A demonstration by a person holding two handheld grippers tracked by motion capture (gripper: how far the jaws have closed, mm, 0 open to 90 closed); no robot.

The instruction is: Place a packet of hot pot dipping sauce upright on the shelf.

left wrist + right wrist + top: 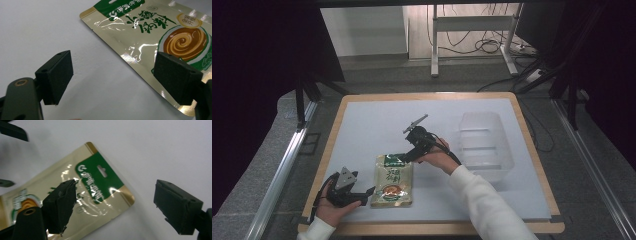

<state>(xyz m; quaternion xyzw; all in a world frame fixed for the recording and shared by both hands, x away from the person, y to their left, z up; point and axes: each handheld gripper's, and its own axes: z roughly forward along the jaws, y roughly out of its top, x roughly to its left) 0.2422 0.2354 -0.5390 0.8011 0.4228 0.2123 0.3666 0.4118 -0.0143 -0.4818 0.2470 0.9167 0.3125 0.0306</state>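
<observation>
While the pouch lies flat and ungrasped on the tabletop, both the right gripper and left gripper flank it, jaws apart; grasping remains.

A wood-edged table with a white top carries a food pouch between both grippers and a clear plastic bin beyond the right gripper

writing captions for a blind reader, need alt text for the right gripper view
The right hand-held gripper, jaws wide open, hovers over the green-topped end of a gold sauce pouch lying flat on the white table. One jaw is over the pouch, the other over bare table.
</observation>
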